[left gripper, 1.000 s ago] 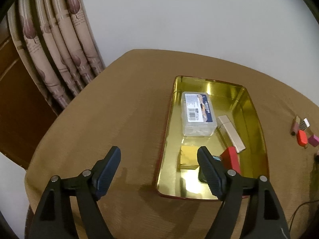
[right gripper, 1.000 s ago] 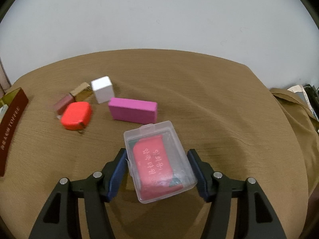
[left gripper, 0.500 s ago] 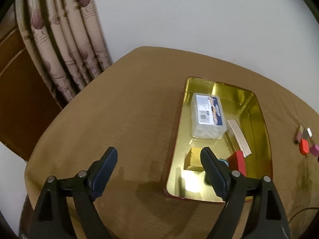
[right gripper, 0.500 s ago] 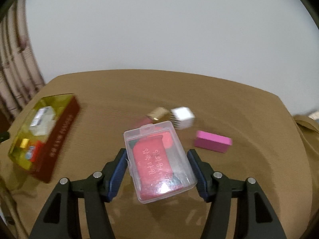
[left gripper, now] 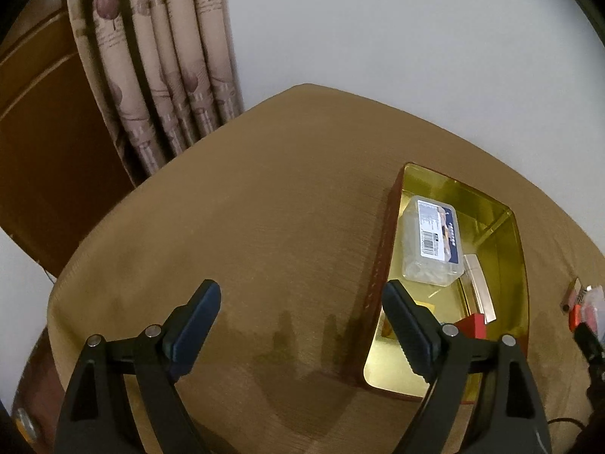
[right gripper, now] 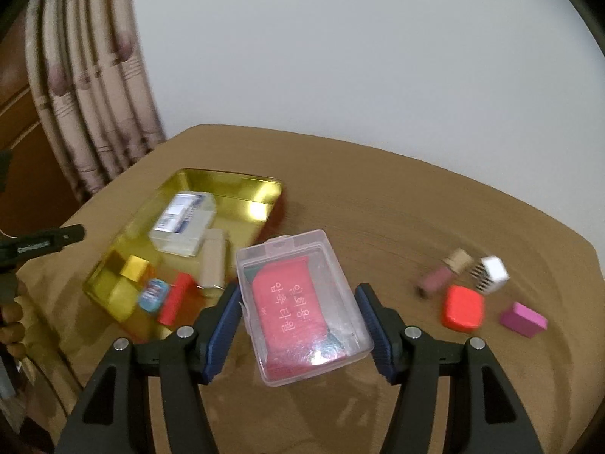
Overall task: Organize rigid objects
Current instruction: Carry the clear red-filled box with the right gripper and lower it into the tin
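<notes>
The right gripper [right gripper: 298, 314] clamps the clear plastic card case [right gripper: 302, 306] by its long sides; it looks light, stiff and slick. The gold tin [right gripper: 242, 183] sits at ten o'clock. The left gripper [left gripper: 302, 321] gapes, holding nothing.

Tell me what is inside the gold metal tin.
Inside the gold metal tin: a clear plastic box with a barcode label, a beige flat bar, a small gold block, a red block and a small blue item. Anything beneath them is hidden.

You have one gold tin [right gripper: 242, 183] holding six items, two clear plastic cases [right gripper: 302, 306] [right gripper: 183, 223] in all, and five small pieces loose on the far-right cloth, including one red block [right gripper: 463, 308] and one pink block [right gripper: 523, 319].
</notes>
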Available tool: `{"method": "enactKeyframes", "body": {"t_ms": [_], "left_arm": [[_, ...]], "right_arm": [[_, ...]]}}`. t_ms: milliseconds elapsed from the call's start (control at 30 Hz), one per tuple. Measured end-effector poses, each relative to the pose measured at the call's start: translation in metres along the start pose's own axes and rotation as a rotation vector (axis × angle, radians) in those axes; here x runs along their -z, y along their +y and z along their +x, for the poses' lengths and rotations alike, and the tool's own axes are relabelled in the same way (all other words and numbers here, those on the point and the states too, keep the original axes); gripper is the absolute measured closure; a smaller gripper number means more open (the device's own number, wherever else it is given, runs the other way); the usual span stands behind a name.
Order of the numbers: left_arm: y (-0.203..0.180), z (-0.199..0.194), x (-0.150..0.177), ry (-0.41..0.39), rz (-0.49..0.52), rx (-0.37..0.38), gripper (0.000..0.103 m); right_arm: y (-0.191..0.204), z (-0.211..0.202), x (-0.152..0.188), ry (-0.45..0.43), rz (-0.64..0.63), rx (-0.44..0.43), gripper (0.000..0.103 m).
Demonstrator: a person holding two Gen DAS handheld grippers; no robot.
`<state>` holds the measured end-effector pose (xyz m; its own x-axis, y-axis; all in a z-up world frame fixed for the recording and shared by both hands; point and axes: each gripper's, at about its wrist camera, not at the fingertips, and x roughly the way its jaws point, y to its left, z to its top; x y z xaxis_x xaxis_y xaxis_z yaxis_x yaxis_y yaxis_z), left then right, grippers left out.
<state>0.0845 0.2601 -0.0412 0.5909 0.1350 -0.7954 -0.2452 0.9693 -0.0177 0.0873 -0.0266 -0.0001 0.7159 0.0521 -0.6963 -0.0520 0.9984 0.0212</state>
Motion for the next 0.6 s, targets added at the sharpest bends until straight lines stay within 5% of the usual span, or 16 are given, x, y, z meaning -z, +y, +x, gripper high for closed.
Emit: {"method": "enactKeyframes", "body": {"t_ms": [333,600], "left_arm": [[0.008,0.004,-0.002,0.014,-0.036,-0.009,0.016],[0.012,0.006,-0.003,0.025,-0.053,-0.015,0.016]], "right_arm": [[0.072,0.036,-0.023,0.041,-0.121,-0.069,0.041],[0.089,0.077,-0.027,0.110,-0.167,-0.036,0.041]]}}
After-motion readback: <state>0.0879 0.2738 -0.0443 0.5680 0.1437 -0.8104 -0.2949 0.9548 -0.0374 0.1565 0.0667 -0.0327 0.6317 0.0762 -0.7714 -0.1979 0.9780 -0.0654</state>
